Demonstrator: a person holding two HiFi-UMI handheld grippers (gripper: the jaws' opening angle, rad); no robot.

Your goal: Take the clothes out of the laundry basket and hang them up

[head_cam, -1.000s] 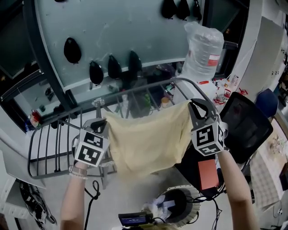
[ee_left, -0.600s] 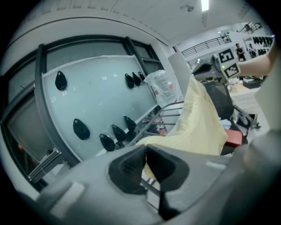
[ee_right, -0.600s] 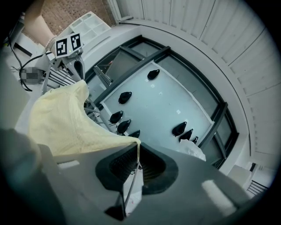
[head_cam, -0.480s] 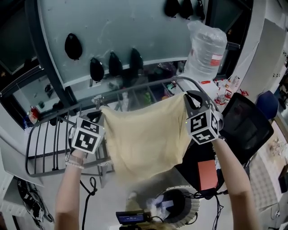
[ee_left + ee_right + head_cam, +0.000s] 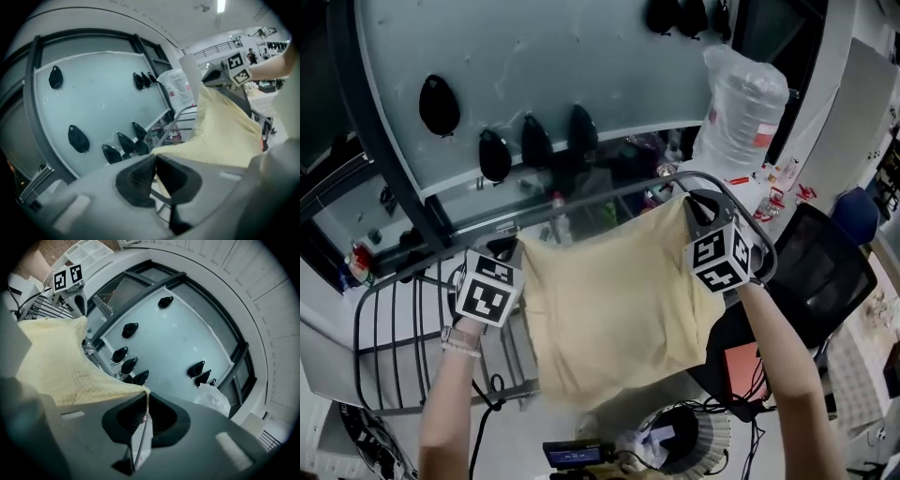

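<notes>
Here, one yellow cloth (image 5: 614,300) hung spread over the drying rack (image 5: 394,323), its upper corners pinched by the closed left gripper (image 5: 155,163) and the closed right gripper (image 5: 146,403). Likely risks were that a thin corner might slip from either grip and drop the cloth to the floor, or that uneven lowering might leave it bunched or sliding off the rail. Counted: one cloth, two grippers, one rack, one laundry basket (image 5: 705,433) below, and eight dark pouches (image 5: 130,329) on the pale panel.

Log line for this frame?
left hand-held gripper: shut on yellow cloth | right hand-held gripper: shut on yellow cloth | yellow cloth: spread at drying rack
</notes>
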